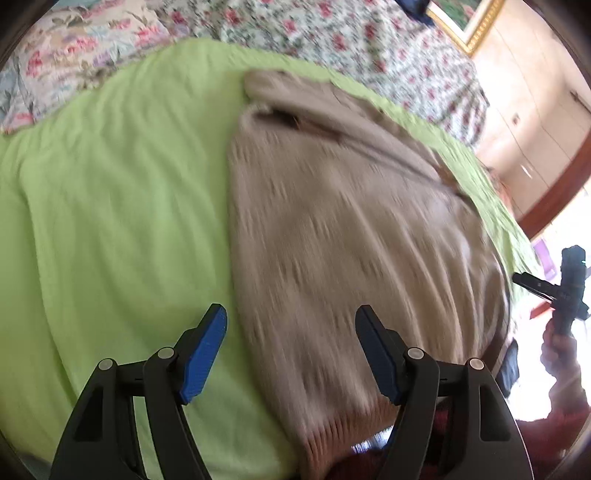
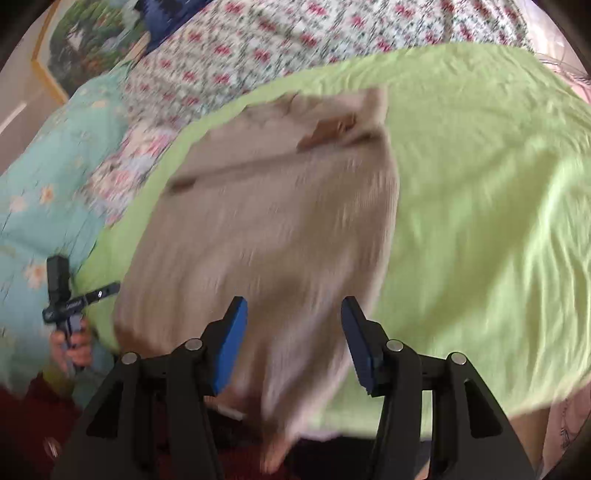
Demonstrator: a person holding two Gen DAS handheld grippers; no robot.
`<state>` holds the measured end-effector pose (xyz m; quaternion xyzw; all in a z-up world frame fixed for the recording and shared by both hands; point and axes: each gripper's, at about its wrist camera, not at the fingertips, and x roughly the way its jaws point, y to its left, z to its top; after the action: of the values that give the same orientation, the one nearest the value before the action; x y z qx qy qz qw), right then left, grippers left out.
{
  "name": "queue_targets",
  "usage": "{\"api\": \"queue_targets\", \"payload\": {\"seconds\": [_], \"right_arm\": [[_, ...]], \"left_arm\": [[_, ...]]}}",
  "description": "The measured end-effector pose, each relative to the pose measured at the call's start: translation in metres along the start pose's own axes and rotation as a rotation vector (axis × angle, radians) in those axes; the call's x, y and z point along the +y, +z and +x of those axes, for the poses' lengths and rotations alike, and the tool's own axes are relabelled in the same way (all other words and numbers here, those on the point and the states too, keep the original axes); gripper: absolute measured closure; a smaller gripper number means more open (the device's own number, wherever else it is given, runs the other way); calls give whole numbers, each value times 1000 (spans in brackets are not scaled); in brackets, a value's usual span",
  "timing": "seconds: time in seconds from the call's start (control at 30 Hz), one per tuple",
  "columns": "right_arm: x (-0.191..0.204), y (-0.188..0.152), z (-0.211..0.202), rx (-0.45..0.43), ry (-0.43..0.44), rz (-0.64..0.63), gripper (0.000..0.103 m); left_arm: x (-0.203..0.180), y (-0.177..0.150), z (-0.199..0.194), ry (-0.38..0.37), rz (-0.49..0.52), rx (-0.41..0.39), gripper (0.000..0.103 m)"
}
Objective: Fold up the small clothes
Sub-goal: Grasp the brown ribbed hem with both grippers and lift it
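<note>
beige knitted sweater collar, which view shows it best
The right wrist view: the beige knitted sweater shows its brown collar opening fairly distinctly near the top edge. The left wrist view shows the same collar as a dark blurred slit, with less detail.

Green sheet (image 1: 110,206), floral quilt (image 1: 332,40), framed picture (image 1: 469,22)

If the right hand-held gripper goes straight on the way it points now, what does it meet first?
Most likely the beige knitted sweater lying on the green sheet; the right hand-held gripper is open over its lower part, though blur hides the depth.
</note>
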<state>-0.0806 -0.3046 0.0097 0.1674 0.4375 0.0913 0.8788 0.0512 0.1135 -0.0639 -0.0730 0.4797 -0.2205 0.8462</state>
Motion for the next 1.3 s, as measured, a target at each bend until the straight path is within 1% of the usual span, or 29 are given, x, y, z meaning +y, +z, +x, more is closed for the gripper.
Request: {"api": "queue_targets", "payload": {"seconds": [0.13, 0.23, 0.27, 0.37, 0.5, 0.53, 0.57, 0.6, 0.63, 0.7, 0.73, 0.77, 0.8, 0.9, 1.0, 1.07, 1.17, 1.3], "right_arm": [[0, -37, -3, 66, 27, -31, 48], [-3, -59, 10, 136, 50, -33, 47], [0, -66, 18, 161, 71, -39, 47], [11, -74, 37, 198, 137, -75, 47], [21, -78, 54, 211, 139, -104, 48], [22, -78, 54, 205, 135, -108, 55], [23, -78, 53, 196, 135, -112, 61], [23, -78, 51, 193, 135, -113, 71], [23, -77, 49, 187, 136, -115, 80], [23, -76, 41, 168, 160, -114, 84], [22, -75, 37, 159, 171, -115, 85], [23, -73, 31, 144, 184, -116, 87], [23, -72, 27, 133, 195, -112, 89], [20, -61, 7, 59, 259, -78, 91], [15, -48, -12, -32, 316, -37, 92], [13, -36, -23, -96, 340, -15, 92], [11, -20, -34, -163, 349, -1, 92], [13, 7, -46, -252, 341, 11, 92]], "left_arm": [[-13, -34, -5, -67, 34, 29, 29], [-25, -54, -4, -71, 95, 37, 28], [-28, -57, -5, -86, 112, 45, 28], [-29, -63, -3, -146, 132, 71, 28], [-24, -61, -3, -186, 128, 75, 28], [-24, -61, -2, -190, 131, 78, 29], [-25, -60, -3, -187, 138, 79, 34], [-27, -61, -4, -178, 154, 78, 42], [-29, -61, -2, -169, 165, 79, 47], [-31, -63, -1, -153, 180, 79, 72], [-31, -64, -1, -136, 188, 76, 79], [-31, -64, 1, -126, 189, 75, 88], [-29, -64, 0, -124, 182, 74, 95], [-26, -61, -14, -148, 149, 29, 96], [-27, -55, -37, -170, 125, -56, 96], [-30, -45, -56, -180, 112, -128, 96], [-36, -27, -78, -183, 106, -220, 96], [-48, 0, -96, -188, 104, -313, 96]]}}
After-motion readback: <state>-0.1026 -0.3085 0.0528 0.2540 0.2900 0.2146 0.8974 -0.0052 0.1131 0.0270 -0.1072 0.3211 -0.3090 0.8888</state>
